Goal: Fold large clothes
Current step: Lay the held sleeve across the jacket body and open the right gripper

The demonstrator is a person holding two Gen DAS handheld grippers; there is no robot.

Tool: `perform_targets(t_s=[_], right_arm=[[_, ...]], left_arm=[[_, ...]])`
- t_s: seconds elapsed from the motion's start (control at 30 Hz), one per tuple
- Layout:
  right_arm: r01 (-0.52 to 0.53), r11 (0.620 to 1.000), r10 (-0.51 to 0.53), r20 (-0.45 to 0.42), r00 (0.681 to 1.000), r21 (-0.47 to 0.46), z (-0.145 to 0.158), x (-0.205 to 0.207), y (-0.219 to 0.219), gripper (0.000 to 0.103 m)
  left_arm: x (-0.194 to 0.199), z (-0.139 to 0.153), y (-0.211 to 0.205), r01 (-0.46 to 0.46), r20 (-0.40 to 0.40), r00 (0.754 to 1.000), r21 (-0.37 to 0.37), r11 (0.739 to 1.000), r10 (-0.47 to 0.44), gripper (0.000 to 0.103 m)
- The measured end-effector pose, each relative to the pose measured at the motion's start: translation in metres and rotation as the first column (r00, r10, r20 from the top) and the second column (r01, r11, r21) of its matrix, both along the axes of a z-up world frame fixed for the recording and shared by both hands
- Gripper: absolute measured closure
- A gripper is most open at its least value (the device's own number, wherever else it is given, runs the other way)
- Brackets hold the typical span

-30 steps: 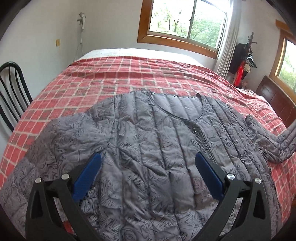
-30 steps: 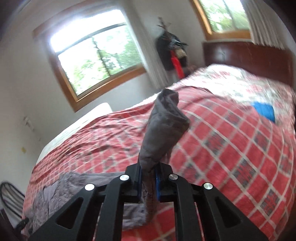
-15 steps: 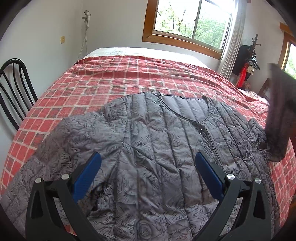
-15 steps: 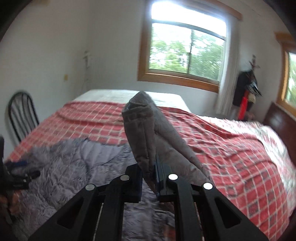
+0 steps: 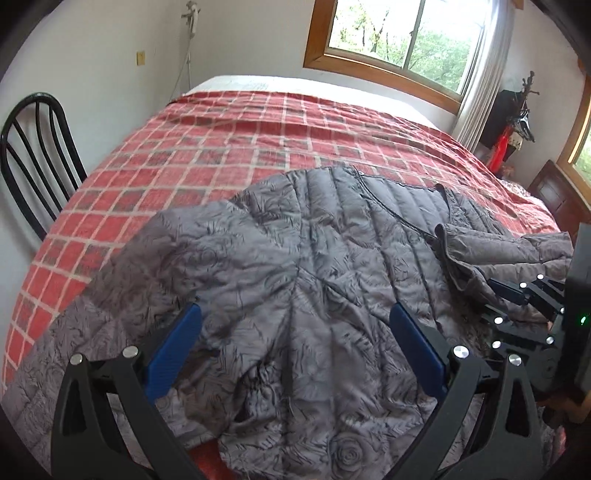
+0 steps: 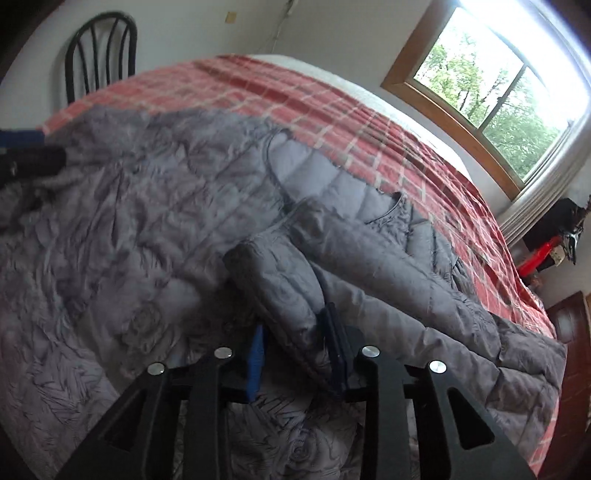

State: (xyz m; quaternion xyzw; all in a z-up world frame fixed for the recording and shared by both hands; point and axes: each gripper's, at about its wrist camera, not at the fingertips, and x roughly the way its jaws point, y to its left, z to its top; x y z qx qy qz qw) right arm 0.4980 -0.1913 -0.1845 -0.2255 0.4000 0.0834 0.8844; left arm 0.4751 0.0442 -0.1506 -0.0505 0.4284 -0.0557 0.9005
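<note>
Across the red plaid bedspread (image 5: 258, 147) lies the grey quilted jacket (image 5: 295, 266), front up, collar toward the window (image 5: 399, 33), one sleeve now folded in over its chest. That sleeve (image 6: 295, 280) sits between the fingers of the right gripper (image 6: 295, 347), whose jaws have just been opening; a little light shows beside the blue pad, so the pads look clear of the cloth, the sleeve merely resting in the gap. My reading is that the first sleeve fold is being let go. The left gripper (image 5: 295, 339) hovers over the jacket's lower front, jaws spread wide, holding nothing. The next move probably calls for drawing the right tool back off the sleeve without dragging it, then taking the other sleeve, spread toward the black chair (image 5: 33, 155), and bringing it in across the jacket's chest. Hard to judge: the right view is blurred, so whether the far pad brushes the sleeve is uncertain. The jacket's hem is cut off beneath both tools, and the cuff of the sleeve nearest the chair runs out of frame.
</note>
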Motion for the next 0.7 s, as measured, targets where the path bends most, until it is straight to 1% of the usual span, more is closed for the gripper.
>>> perform_targets(t_s=[0.03, 0.07, 0.1, 0.17, 0.23, 0.33, 0.43, 0.5, 0.57, 0.6, 0.63, 0.7], right_arm=[[-0.007, 1.0, 0.007, 0.004, 1.0, 0.018, 0.005, -0.005, -0.001, 0.051], [-0.013, 0.999, 0.012, 0.027, 1.0, 0.031, 0.013, -0.015, -0.003, 0.038], [-0.021, 0.999, 0.019, 0.057, 0.998, 0.025, 0.022, -0.026, -0.004, 0.035], [-0.027, 1.0, 0.026, 0.082, 0.996, 0.004, 0.037, -0.043, -0.013, 0.03], [-0.014, 1.0, 0.015, 0.113, 0.994, -0.008, 0.053, -0.059, -0.026, 0.027], [0.02, 0.999, -0.016, 0.128, 0.992, -0.026, 0.068, -0.068, -0.046, 0.027], [0.052, 0.998, -0.046, 0.132, 0.99, -0.038, 0.073, -0.073, -0.061, 0.028], [0.063, 0.997, -0.058, 0.128, 0.99, -0.042, 0.071, -0.076, -0.07, 0.028], [0.069, 0.995, -0.058, 0.131, 0.99, -0.076, 0.069, -0.082, -0.078, 0.028], [0.075, 0.992, -0.059, 0.152, 0.987, -0.097, 0.073, -0.088, -0.086, 0.028], [0.081, 0.993, -0.066, 0.168, 0.984, -0.086, 0.077, -0.095, -0.095, 0.029], [0.117, 0.993, -0.111, 0.196, 0.974, -0.022, 0.094, -0.108, -0.124, 0.029]], left_arm=[[-0.001, 0.002, -0.002, 0.003, 0.002, 1.0, 0.004, 1.0, -0.003, 0.003], [-0.002, 0.005, -0.004, 0.008, 0.007, 1.0, 0.012, 1.0, -0.008, 0.003], [-0.003, 0.01, -0.007, 0.016, 0.016, 1.0, 0.019, 1.0, -0.016, 0.003], [-0.004, 0.016, -0.013, 0.023, 0.023, 0.999, 0.016, 1.0, -0.024, 0.003], [-0.002, 0.02, -0.022, 0.034, 0.022, 0.999, 0.009, 0.999, -0.034, 0.003], [0.002, 0.02, -0.044, 0.073, 0.004, 0.997, 0.004, 0.997, -0.073, 0.003], [0.008, 0.015, -0.067, 0.107, -0.023, 0.994, 0.007, 0.994, -0.107, 0.003], [0.015, 0.008, -0.086, 0.132, -0.056, 0.99, 0.015, 0.991, -0.131, 0.003], [0.025, 0.004, -0.106, 0.17, -0.08, 0.982, 0.008, 0.985, -0.169, 0.003], [0.029, 0.002, -0.113, 0.182, -0.086, 0.98, 0.005, 0.983, -0.181, 0.003], [0.033, 0.001, -0.123, 0.197, -0.096, 0.976, 0.001, 0.98, -0.197, 0.003], [0.044, -0.004, -0.144, 0.224, -0.107, 0.969, -0.017, 0.975, -0.224, 0.003]])
